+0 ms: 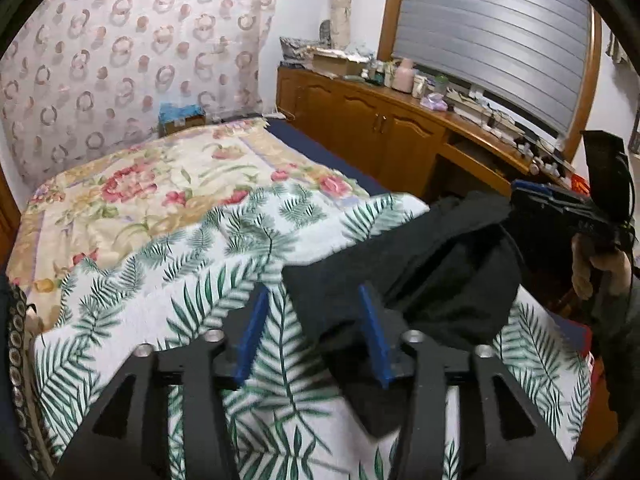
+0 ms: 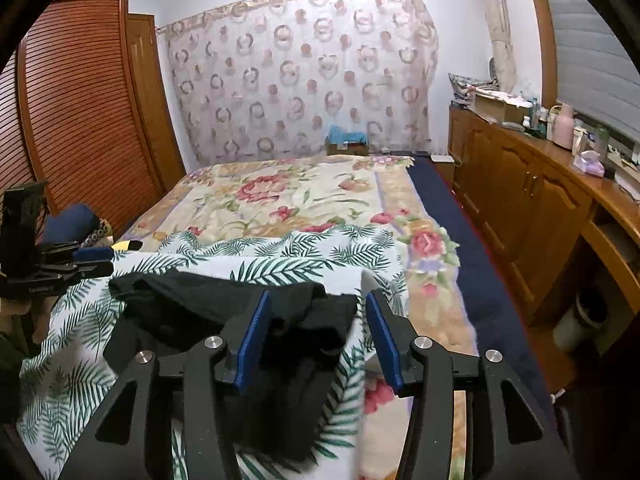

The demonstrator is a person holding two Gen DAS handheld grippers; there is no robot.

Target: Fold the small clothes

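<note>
**Black garment lay loose on the palm-print cloth, both grippers parted**

The black garment (image 1: pixel 420 264) was a soft, matte knit, rumpled into thick folds with a rounded hump at one end and a flatter flap reaching toward the near edge. It rested on a white cloth (image 1: pixel 168 292) printed with green palm fronds, which had a slightly nubby, towel-like surface and was spread over the near end of the bed.

The left gripper (image 1: pixel 316 332) stood with its jaws partly apart, its blue, flat rectangular pads (image 1: pixel 252 332) on rigid black angular arms with silver bolt heads. The garment's near flap lay under and between the pads, but neither pad pressed on it. The right gripper (image 2: pixel 316 336) was likewise partly parted, blue pads (image 2: pixel 252 340) on either side of a crumpled fold of the garment (image 2: pixel 224 304), with clear gaps and nothing gripped. A hand (image 1: pixel 592 264) held the right gripper's handle at the right edge of the left wrist view.

Beyond the palm cloth lay a plush cream blanket (image 2: pixel 304 196) with pink roses and tan borders, over a dark blue mattress edge (image 2: pixel 468 248). A sheer curtain (image 2: pixel 304 68) patterned with rings hung at the far wall. Glossy wooden cabinets (image 2: pixel 520 200) with arched panel doors ran along the right, their top crowded with bottles, and a slatted wooden door (image 2: pixel 80 100) stood on the left.
</note>
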